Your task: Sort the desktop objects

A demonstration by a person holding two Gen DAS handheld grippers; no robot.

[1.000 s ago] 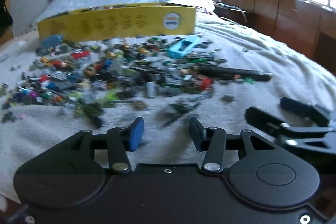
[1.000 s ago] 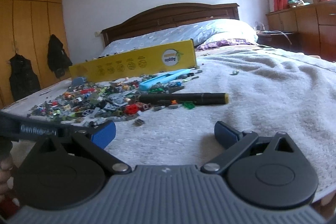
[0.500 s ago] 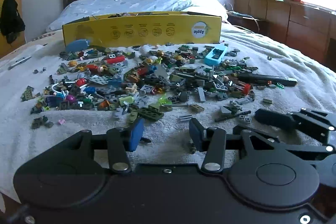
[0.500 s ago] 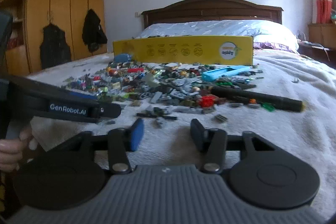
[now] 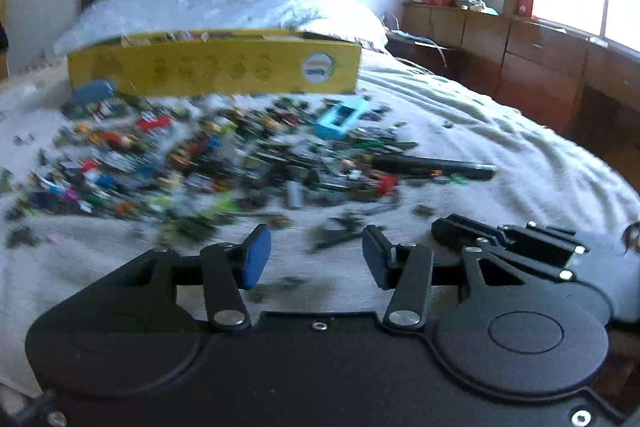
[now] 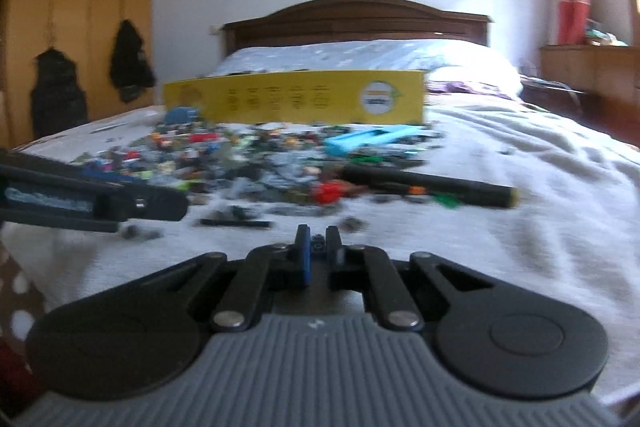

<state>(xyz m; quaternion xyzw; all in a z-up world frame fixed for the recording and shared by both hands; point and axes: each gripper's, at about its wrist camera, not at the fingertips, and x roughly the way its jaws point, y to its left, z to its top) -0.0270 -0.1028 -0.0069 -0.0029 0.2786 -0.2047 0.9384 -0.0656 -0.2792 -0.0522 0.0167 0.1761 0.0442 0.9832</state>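
A heap of small coloured toy bricks [image 5: 208, 159] lies spread over a white blanket [image 5: 500, 147] on a bed; it also shows in the right wrist view [image 6: 260, 163]. A long black marker [image 5: 432, 167] and a light blue frame piece [image 5: 340, 115] lie at the heap's right side. A yellow cardboard box [image 5: 216, 67] stands behind the heap. My left gripper [image 5: 316, 259] is open and empty, just short of the heap. My right gripper [image 6: 317, 247] is nearly shut, with a small dark piece [image 6: 317, 239] between its tips, above the blanket's near edge.
The marker [image 6: 432, 185], blue frame piece [image 6: 372, 139] and yellow box [image 6: 296, 101] show in the right wrist view. Pillows and a dark headboard [image 6: 356, 19] stand behind the box. A wooden cabinet [image 5: 540, 67] runs along the right; a wardrobe [image 6: 76, 19] stands left.
My right gripper has closed from wide open to almost shut. Both views swung and are now blurred; the left gripper stayed open.
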